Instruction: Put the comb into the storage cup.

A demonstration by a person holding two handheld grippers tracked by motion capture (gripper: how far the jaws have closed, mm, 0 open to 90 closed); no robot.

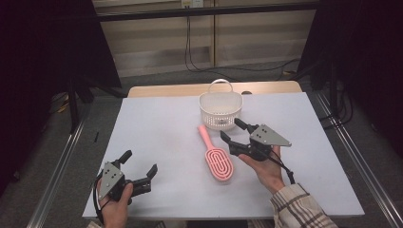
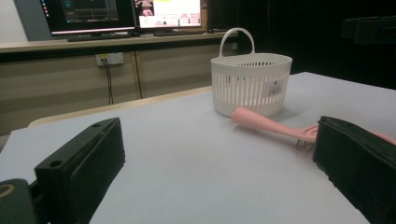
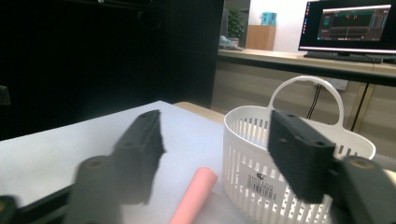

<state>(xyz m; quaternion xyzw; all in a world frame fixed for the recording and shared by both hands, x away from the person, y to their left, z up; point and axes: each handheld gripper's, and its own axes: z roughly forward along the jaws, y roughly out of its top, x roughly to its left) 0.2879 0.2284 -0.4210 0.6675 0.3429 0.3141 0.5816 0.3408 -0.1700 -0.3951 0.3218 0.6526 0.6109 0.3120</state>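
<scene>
1. The right gripper (image 1: 233, 129) is standing with its jaws apart, nothing pressing between them; in its own view the pink brush handle (image 3: 195, 196) is lying on the table below the gap, untouched.
2. The left gripper (image 1: 139, 161) is sitting near the table's near left corner with its jaws spread wide and empty.
3. The pink hairbrush (image 1: 216, 159) is lying flat on the table (image 1: 157, 128), just left of the right gripper, its head pointing near and its handle reaching far toward the basket.
4. The white basket (image 1: 220, 108) is standing upright at the far middle of the table, its handle raised, just beyond the brush handle's tip and just beside the right gripper's far jaw.
</scene>
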